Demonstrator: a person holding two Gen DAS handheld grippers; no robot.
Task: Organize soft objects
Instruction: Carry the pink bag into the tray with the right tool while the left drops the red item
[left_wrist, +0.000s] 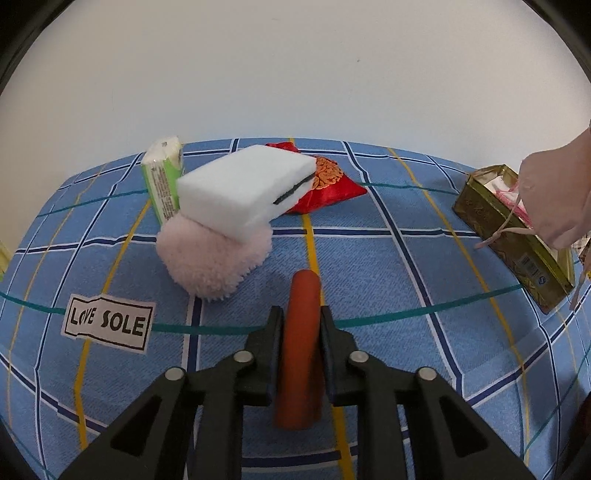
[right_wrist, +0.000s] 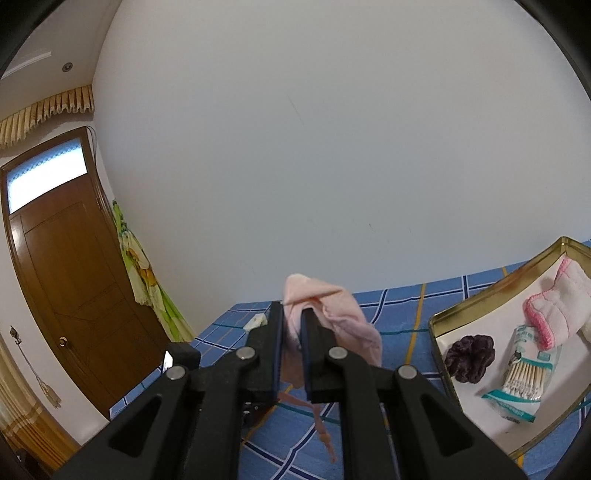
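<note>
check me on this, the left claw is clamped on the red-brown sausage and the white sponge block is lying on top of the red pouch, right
Not quite. The left claw is clamped on the red-brown sausage, but the white sponge block lies on the pink fluffy puff, not the red pouch behind it. The left wrist view shows this.

The red pouch (left_wrist: 332, 184) lies partly hidden behind the sponge (left_wrist: 243, 184), which also covers the top of the pink puff (left_wrist: 214, 258). The tin (right_wrist: 498, 295) is cut off by the right edge. Print on the swab pack (right_wrist: 524, 380) is too small to read.
</note>
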